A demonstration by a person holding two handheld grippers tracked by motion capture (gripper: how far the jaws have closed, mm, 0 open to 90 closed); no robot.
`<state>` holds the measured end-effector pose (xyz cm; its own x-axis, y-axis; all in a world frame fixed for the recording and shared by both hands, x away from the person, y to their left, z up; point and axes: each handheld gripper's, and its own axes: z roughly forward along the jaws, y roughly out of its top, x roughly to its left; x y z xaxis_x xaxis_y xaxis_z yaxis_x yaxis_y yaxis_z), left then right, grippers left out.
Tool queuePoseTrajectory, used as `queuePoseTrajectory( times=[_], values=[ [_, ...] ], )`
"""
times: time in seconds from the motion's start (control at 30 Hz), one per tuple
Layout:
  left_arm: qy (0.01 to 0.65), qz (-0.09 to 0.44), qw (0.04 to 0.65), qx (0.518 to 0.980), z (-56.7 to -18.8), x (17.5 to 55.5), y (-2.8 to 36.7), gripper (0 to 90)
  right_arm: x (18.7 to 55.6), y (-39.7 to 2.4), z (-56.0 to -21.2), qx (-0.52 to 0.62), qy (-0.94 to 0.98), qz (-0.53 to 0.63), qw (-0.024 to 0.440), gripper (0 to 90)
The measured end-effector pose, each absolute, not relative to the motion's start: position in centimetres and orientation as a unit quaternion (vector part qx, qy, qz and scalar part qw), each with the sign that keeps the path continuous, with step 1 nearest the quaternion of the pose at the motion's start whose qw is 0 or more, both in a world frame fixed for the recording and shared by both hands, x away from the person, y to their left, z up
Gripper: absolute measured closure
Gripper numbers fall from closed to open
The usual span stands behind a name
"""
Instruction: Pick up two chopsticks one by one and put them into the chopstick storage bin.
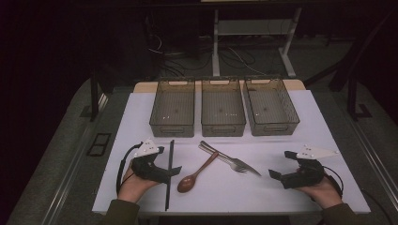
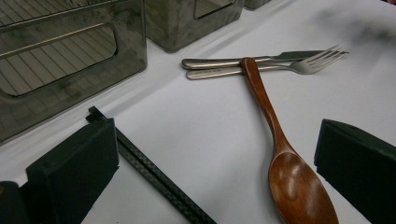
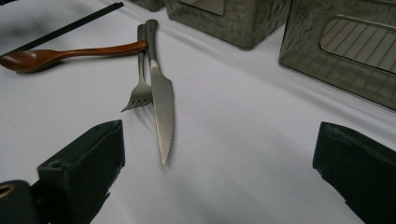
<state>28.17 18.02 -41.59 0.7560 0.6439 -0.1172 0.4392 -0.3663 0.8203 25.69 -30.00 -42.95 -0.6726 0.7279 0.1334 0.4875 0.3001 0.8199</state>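
A black pair of chopsticks (image 1: 169, 174) lies lengthwise on the white mat (image 1: 281, 136) at the left. Beside it a brown wooden spoon (image 1: 195, 174) rests with its handle across a steel fork (image 1: 233, 163) and a steel knife (image 1: 244, 165) at the middle. My left gripper (image 1: 167, 161) stands open on the mat with the chopsticks (image 2: 159, 179) running between its jaws, untouched; the spoon (image 2: 280, 154) lies near its right jaw. My right gripper (image 1: 282, 164) is open at the right, empty, with the knife (image 3: 161, 93) tip and the fork (image 3: 140, 88) just ahead of its left jaw.
Three see-through grey bins (image 1: 172, 108) (image 1: 223, 108) (image 1: 271, 107) stand in a row at the back of the mat. The mat's edge runs close to both hands at the front. Beyond the table lie dark floor, cables and table legs.
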Motion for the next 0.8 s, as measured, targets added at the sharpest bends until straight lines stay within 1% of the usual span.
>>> queuePoseTrajectory(
  times=[0.53,0.77,0.8],
  values=[
    [0.342,0.128,0.441,0.82,-41.6,28.9,17.7,0.0,25.6,-30.1,-43.0,0.383,0.793,0.454,0.136,1.7],
    [0.355,0.145,0.432,0.816,-41.9,30.1,17.4,0.3,25.5,-29.7,-43.0,0.381,0.795,0.451,0.138,1.7],
    [0.362,0.151,0.428,0.815,-42.0,30.7,17.4,1.6,25.5,-29.6,-43.1,0.382,0.796,0.45,0.137,1.7]
  ],
)
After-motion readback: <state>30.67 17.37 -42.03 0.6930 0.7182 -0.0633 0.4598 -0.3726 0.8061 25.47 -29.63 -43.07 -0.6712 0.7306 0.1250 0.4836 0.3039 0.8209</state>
